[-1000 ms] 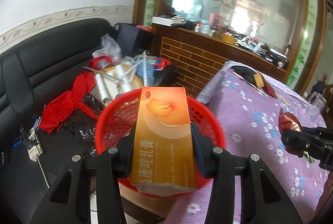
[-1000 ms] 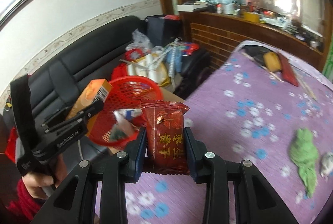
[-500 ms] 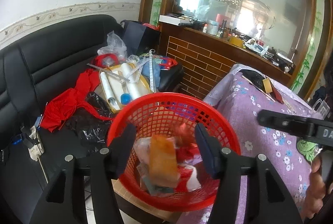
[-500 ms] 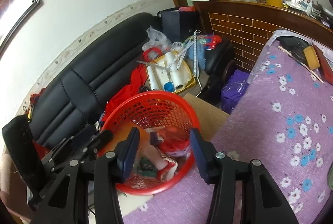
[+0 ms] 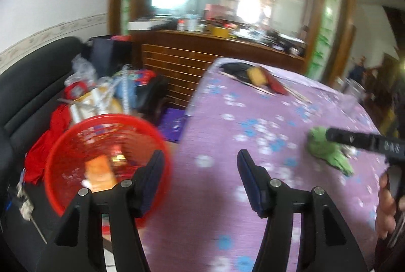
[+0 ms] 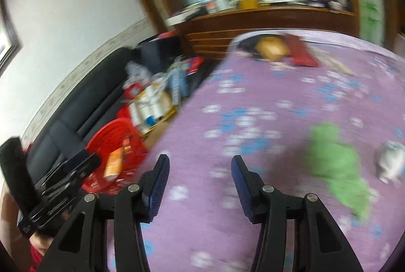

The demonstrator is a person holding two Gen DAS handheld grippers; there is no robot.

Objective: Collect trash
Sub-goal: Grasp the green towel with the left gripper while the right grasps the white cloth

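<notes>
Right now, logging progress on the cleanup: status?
Both hand-held grippers, left and right, open, empty. Orange box in red basket. Green wrapper on table, nothing blocking.

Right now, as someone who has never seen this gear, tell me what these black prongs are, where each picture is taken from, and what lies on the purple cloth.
The prongs are two-finger grippers that a person holds, one per hand, each with a camera looking along its fingers. One picture looks past the left gripper, the other past the right gripper. Both are open and hold nothing. On the purple tablecloth lie a green crumpled piece and a small white scrap. Beside the table stands a red basket with an orange box inside.
</notes>
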